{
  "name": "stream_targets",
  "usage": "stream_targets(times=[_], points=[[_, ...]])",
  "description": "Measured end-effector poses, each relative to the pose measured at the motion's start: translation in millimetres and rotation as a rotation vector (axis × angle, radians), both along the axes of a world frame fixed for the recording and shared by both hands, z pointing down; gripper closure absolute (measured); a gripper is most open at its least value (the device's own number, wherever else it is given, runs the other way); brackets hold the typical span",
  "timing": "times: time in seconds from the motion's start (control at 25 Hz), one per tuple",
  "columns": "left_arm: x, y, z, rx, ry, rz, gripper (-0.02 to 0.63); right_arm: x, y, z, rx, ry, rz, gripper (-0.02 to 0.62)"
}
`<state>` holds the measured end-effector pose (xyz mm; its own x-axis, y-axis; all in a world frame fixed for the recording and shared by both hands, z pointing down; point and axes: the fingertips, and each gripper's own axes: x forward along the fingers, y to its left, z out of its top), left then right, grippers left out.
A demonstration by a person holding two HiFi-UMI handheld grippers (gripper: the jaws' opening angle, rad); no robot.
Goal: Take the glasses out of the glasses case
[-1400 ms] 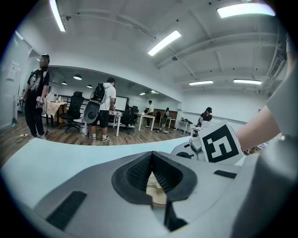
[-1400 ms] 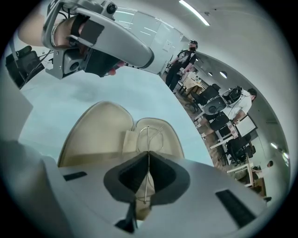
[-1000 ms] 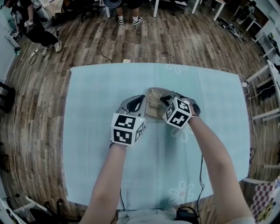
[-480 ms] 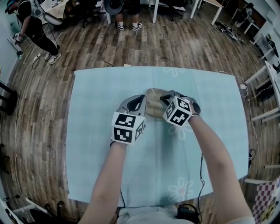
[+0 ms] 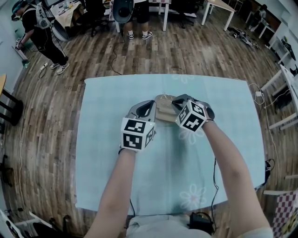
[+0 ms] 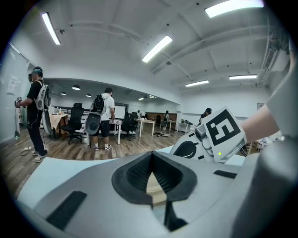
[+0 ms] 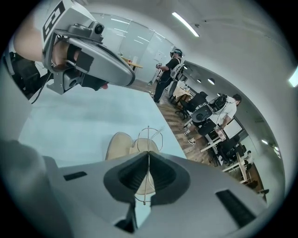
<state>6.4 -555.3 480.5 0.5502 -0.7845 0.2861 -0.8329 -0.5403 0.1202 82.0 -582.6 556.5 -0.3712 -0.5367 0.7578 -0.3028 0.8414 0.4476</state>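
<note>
A beige glasses case (image 5: 162,110) lies open in the middle of the table. My left gripper (image 5: 150,109) is shut on its left edge, and beige case material (image 6: 153,188) shows between the closed jaws of the left gripper (image 6: 152,179). My right gripper (image 5: 176,104) is at the case's right side. In the right gripper view, thin wire-framed glasses (image 7: 149,136) stand above the case (image 7: 118,143), and the right gripper (image 7: 148,176) is shut on the frame. The left gripper (image 7: 136,82) hangs over the far side.
A light blue cloth with flower prints covers the table (image 5: 111,97). Beyond it are a wooden floor, white desks, office chairs (image 5: 122,9) and people standing (image 5: 42,32). A cable (image 5: 215,186) runs off the near edge.
Both grippers keep nearly the same places at the case. The head view has shifted slightly, so the table sits lower in the frame. The people behind have moved.
</note>
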Motion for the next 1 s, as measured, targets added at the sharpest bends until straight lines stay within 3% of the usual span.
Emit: stream_targets(times=[0.56,1.0], points=[[13,29,-40,0.072,-0.062,0.018,0.597,5,17,-59,0.090,-0.076,0.023,0.580],[20,51,-80,0.164,-0.055,-0.005,0.597,11,46,-106,0.161,-0.134,0.021,0.580]])
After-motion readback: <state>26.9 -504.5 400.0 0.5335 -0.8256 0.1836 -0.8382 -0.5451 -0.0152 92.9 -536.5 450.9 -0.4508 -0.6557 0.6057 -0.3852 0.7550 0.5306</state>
